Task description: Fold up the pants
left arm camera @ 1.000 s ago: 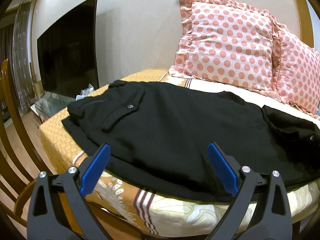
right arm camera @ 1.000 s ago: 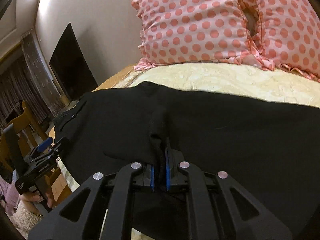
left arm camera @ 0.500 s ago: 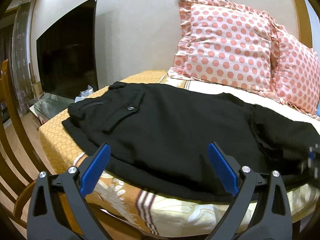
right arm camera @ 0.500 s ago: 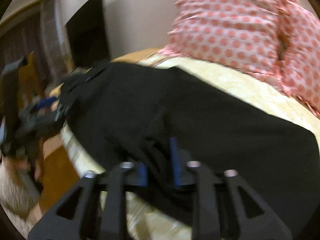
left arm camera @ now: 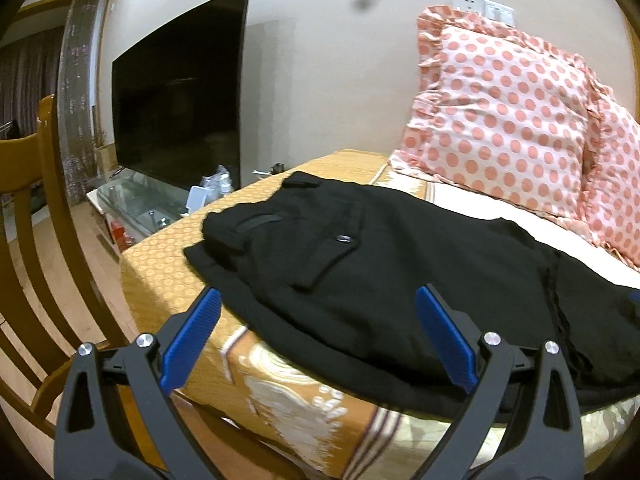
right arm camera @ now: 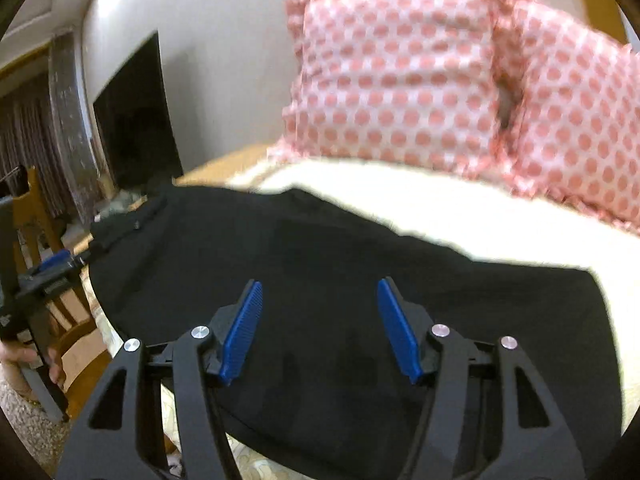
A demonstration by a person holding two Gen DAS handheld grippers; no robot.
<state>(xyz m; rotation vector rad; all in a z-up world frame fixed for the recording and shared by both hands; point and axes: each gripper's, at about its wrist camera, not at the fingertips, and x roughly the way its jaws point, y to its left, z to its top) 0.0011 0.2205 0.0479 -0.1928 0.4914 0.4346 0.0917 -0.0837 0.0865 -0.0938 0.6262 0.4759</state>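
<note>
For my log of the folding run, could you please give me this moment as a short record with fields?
garment: black pants lying folded over on the bed
left gripper: open, at the bed's near edge, holding nothing
right gripper: open over the pants, holding nothing
behind: two pink dotted pillows against the wall
beside the bed: television, wooden chair

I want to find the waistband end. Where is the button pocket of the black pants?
In the left wrist view the button pocket sits left of centre on the black pants, toward the television.
</note>
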